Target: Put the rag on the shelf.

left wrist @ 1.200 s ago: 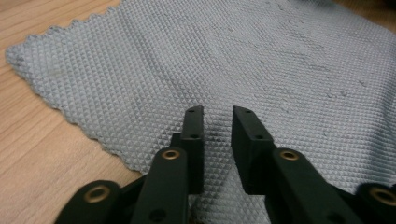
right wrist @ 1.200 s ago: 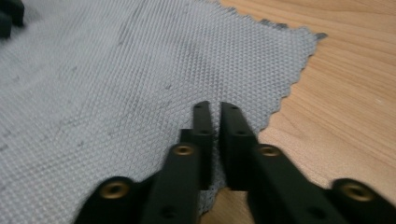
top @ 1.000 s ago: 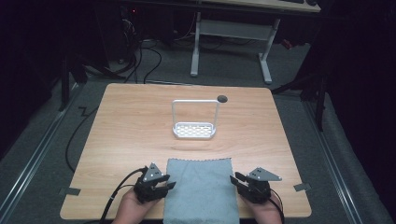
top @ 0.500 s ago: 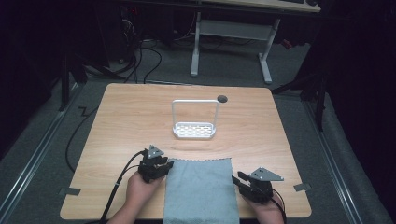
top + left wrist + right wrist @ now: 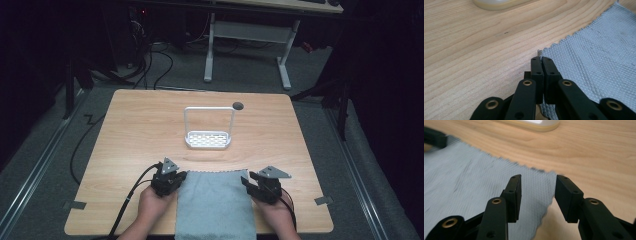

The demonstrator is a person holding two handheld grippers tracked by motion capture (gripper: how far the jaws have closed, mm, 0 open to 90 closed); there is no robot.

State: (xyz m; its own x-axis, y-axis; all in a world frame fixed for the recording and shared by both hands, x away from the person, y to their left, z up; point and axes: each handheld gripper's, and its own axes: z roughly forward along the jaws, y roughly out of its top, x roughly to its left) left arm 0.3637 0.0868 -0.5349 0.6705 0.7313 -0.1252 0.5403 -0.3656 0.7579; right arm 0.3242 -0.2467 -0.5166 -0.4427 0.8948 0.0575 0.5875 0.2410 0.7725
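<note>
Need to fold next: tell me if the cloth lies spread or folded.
Spread: the cloth lies flat in one layer on the table, its far edge straight, no crease showing.

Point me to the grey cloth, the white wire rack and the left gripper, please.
grey cloth (image 5: 215, 205): high view, middle of its flat surface.
white wire rack (image 5: 208, 141): high view, its perforated base.
left gripper (image 5: 541, 60): left gripper view, tips of its shut jaws, at the cloth's corner.

Grey woven cloth (image 5: 215, 205), matt wood-grain table (image 5: 140, 130), white plastic rack (image 5: 208, 140)
</note>
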